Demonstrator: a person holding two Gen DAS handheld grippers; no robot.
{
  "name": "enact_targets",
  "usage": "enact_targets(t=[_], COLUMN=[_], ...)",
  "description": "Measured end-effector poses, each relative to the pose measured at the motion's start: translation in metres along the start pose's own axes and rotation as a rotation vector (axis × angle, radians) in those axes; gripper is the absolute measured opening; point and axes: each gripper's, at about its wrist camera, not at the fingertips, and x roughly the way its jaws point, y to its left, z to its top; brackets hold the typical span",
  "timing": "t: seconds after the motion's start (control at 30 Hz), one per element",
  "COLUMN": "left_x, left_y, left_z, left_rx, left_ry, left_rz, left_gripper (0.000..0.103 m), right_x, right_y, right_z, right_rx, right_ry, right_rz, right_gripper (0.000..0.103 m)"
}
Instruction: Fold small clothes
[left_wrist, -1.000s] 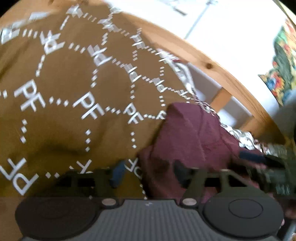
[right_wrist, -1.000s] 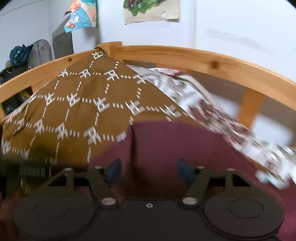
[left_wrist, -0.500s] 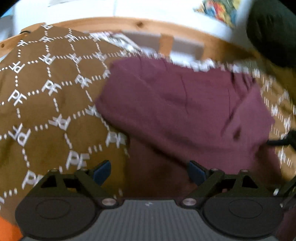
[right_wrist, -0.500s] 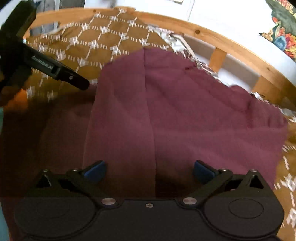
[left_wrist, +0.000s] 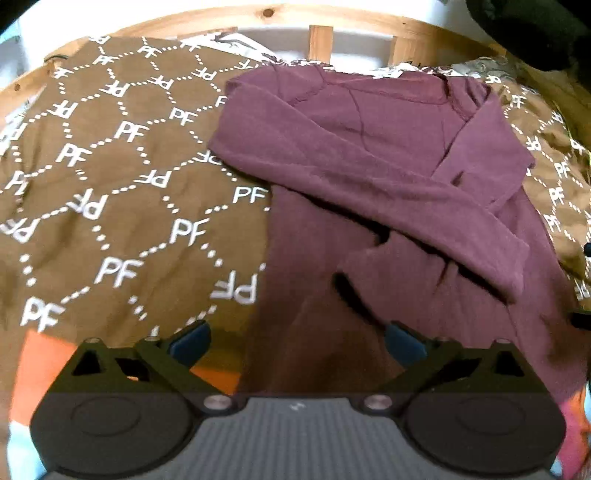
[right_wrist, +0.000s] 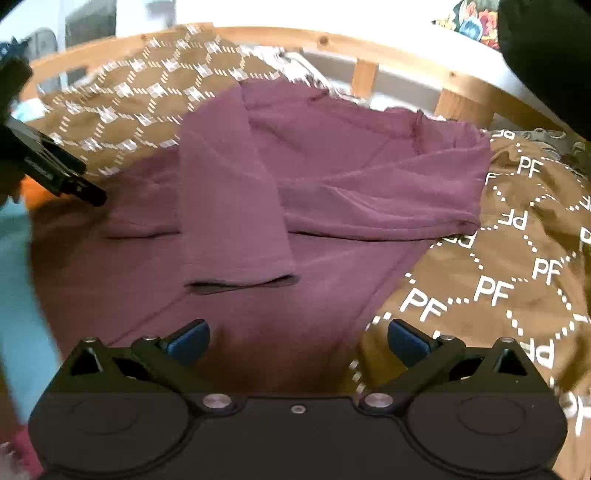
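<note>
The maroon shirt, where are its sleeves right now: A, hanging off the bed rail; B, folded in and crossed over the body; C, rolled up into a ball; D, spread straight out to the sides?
B: on the maroon shirt, both sleeves lie folded inward across the body, one over the other.

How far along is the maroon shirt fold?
Done: both sleeves of the maroon shirt lie crossed over its body on the brown blanket. In hand: nothing; the left tool and right tool have just opened, empty. Left: folding the body up.
</note>
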Motion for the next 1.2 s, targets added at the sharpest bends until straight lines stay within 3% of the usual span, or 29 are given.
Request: enact_targets(t=[0.13, 0.3, 0.47, 0.6, 1.07, 1.17, 1.2], left_x=[-0.027, -0.047, -0.054, -0.056, -0.052, -0.054, -0.055], left_y=[-0.003, -0.015, -0.025, -0.028, -0.033, -0.039, -0.042], left_z=[-0.022, -0.044, -0.057, -0.061, -0.071, -0.075, -0.076], left_rx=[0.013, 0.04, 0.103, 0.145, 0.228, 0.283, 0.3], left_ry=[-0.026, -0.04, -0.033, -0.044, -0.026, -0.043, -0.048], left_rz=[0.02, -0.016, -0.023, -0.015, -0.048, -0.053, -0.053], left_gripper=[0.102, 0.102, 0.102, 0.102, 0.102, 0.102, 0.102], right_x=[-0.022, -0.038, -0.036, -0.033, -0.019, -0.018, -0.019], right_y=[0.023, 0.056, 0.081, 0.085, 0.086, 0.088, 0.09], right_z=[-0.019, -0.042, -0.057, -0.062, -0.066, -0.065, -0.064], right_rx=[-0.056, -0.114, -0.222, -0.252, -0.319, -0.325, -0.323], right_ry=[-0.022, 0.002, 0.04, 0.022, -0.082, -0.107, -0.11], right_rz=[0.058, 0.045, -0.094, -0.202, -0.353, -0.33, -0.315], right_gripper=[0.102, 0.102, 0.102, 0.102, 0.102, 0.093, 0.085])
